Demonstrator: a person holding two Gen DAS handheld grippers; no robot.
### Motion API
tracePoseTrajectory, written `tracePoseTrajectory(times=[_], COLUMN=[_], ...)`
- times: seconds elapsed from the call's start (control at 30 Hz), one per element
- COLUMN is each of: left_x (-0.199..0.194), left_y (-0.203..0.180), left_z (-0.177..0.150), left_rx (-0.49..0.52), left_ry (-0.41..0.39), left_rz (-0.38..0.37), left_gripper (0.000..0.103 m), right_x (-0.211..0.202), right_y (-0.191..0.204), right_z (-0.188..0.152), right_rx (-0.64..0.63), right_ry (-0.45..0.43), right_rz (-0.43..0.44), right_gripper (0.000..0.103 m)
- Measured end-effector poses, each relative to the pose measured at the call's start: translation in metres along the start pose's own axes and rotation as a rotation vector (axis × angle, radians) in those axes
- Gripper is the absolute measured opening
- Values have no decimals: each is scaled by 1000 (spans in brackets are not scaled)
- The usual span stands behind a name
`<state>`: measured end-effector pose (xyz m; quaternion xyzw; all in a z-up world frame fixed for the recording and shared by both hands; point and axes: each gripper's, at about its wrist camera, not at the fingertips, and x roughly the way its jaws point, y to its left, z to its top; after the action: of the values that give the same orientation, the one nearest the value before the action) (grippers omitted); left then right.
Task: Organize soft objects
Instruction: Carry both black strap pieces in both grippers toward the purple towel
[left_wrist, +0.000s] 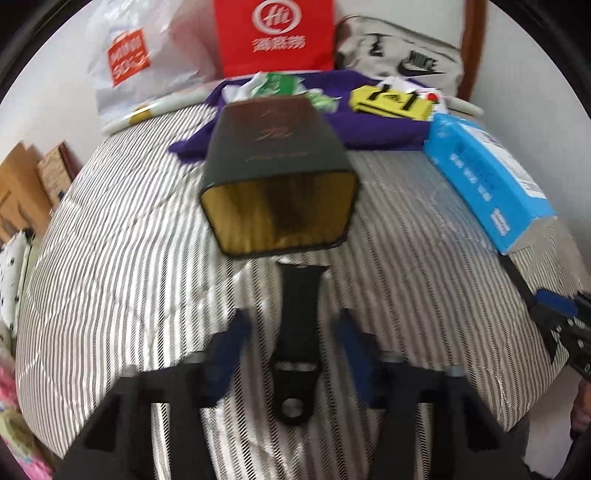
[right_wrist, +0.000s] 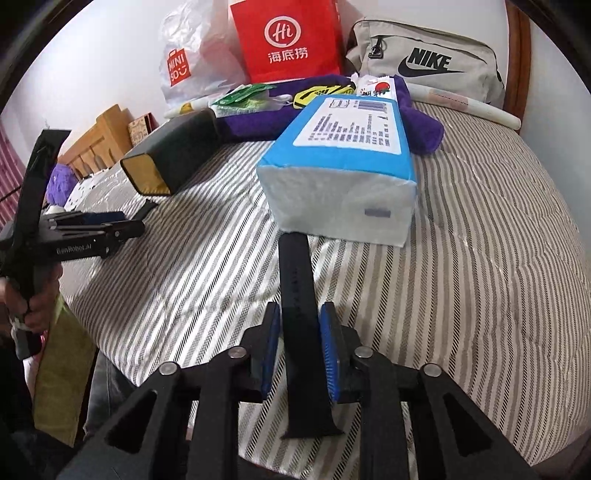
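Observation:
A black strap with a ring at its near end lies on the striped bedcover between my left gripper's blurred blue pads. Bedding shows on both sides of it, so the jaws stand open. Seen from the right wrist, that left gripper hovers at the left, a hand on its handle. A second black strap runs between my right gripper's pads, which sit tight against its two edges. That right gripper shows at the left wrist view's right edge.
Just beyond the straps lie a dark box with a gold end and a blue tissue pack. Behind them are a purple cloth with small packets, a red bag, a white plastic bag and a grey Nike bag.

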<state>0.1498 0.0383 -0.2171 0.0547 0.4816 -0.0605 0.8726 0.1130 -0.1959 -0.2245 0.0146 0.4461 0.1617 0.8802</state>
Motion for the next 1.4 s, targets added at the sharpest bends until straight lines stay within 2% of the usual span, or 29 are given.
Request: tracePoseTrajectory(times=[0.03, 0.1, 0.17, 0.23, 0.33, 0.4, 0.53, 0.77, 0.93, 1.03, 1.1, 1.4], left_x=[-4, -8, -8, -8, -7, -5, -6, -5, -6, -7, -8, -23], left_y=[-4, -9, -10, -2, 8, 9, 0, 2, 1, 4, 4, 8], left_z=[-2, -6, -8, -5, -5, -6, -10, -7, -9, -8, -9, -16], left_rx=[22, 59, 60, 11, -34, -42, -7, -39, -46, -63, -55, -72], left_ry=[-4, -16, -26, -20, -9, -17, -43, -52, -62, -48, -49, -52], left_rz=[-4, 16, 15, -21, -72, -75, -30, -46, -38, -56, -41, -18], left_gripper=[21, 21, 21, 21, 22, 20, 21, 21, 20, 20, 20, 20], right_x=[1, 3, 6, 8, 9, 8, 6, 9, 8, 8, 6, -10], right_y=[0, 4, 8, 15, 20, 16, 4, 9, 6, 1, -1, 25], right_z=[1, 4, 5, 5, 3, 3, 4, 6, 3, 8, 9, 0], right_rx=[8, 11, -4, -48, -84, -69, -14, -26, -20, 12, 26, -32], right_ry=[-4, -7, -18, -25, -29, -34, -34, -36, -67, -40, -20, -10], right_rz=[5, 17, -2, -39, -89, -110, -69, -78, -79, -47, -27, -1], right_gripper=[31, 43, 44, 44, 36, 22, 22, 28, 23, 21, 21, 20])
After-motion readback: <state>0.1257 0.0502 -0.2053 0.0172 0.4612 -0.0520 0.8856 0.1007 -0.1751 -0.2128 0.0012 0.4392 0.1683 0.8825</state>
